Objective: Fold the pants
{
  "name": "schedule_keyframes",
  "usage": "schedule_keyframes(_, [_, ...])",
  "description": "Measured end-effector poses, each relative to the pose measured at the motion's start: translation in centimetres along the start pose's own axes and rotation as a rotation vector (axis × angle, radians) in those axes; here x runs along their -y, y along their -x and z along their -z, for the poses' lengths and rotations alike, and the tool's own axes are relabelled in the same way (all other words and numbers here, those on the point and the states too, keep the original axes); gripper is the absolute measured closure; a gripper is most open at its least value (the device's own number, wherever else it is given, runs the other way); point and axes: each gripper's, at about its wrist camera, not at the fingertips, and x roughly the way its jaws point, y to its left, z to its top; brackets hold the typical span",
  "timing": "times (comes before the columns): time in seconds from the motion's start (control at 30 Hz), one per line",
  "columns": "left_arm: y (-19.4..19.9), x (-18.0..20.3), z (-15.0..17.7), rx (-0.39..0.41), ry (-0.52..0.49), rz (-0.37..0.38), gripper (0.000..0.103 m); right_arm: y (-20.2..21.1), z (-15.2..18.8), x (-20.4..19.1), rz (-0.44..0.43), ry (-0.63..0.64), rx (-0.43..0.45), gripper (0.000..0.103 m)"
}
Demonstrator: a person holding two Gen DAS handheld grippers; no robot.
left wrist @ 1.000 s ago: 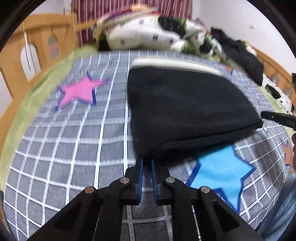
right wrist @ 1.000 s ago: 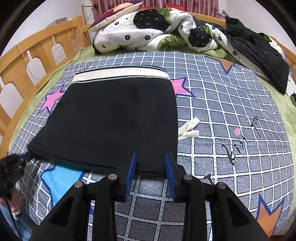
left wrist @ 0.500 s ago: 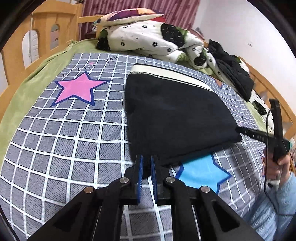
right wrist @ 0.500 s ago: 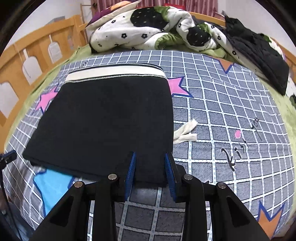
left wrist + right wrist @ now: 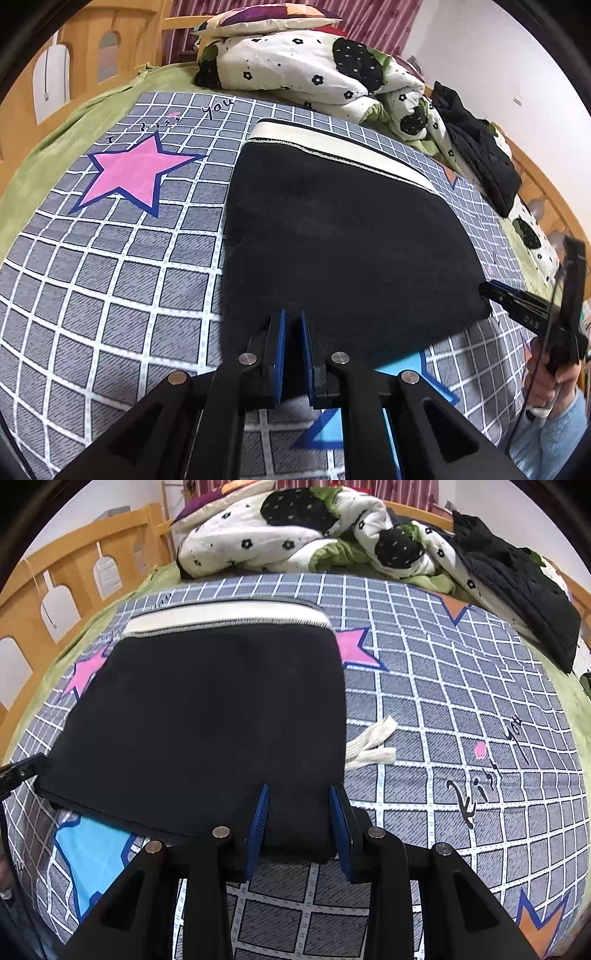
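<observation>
Lying folded flat on the checked blanket (image 5: 461, 686), the black pants (image 5: 207, 716) face both claws. The left gripper (image 5: 291, 325) is nearly closed, pinching the near hem; the right gripper (image 5: 297, 805) gapes wide, straddling the near corner, gripping nothing.

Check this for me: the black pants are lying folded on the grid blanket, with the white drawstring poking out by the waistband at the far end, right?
Not quite. The right wrist view shows the white drawstring poking out from the right side edge of the black pants, well short of the cream waistband. The pants do lie folded on the grid blanket.
</observation>
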Motion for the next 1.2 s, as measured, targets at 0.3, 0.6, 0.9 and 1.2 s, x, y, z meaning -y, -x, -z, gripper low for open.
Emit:
schedule_keyframes(0.3, [-1.4, 1.0, 0.1, -0.055, -0.040, 0.033, 0.076, -1.4, -0.3, 0.6, -0.021, -0.003, -0.025, 0.068])
schedule_keyframes(0.6, [-2.7, 1.9, -4.2, 0.074, -0.091, -0.073, 0.075, -0.1, -2.9, 1.0, -0.067, -0.004, 0.107, 0.068])
schedule_keyframes(0.9, [-6.9, 2.9, -10.7, 0.122, -0.154, -0.111, 0.073, -4.8, -10.2, 1.7, -0.044, -0.130, 0.157, 0.068])
schedule_keyframes(1.2, [-10.9, 3.8, -10.4, 0.074, -0.241, -0.164, 0.055, -10.4, -13.2, 0.7, 0.023, -0.044, 0.121, 0.068])
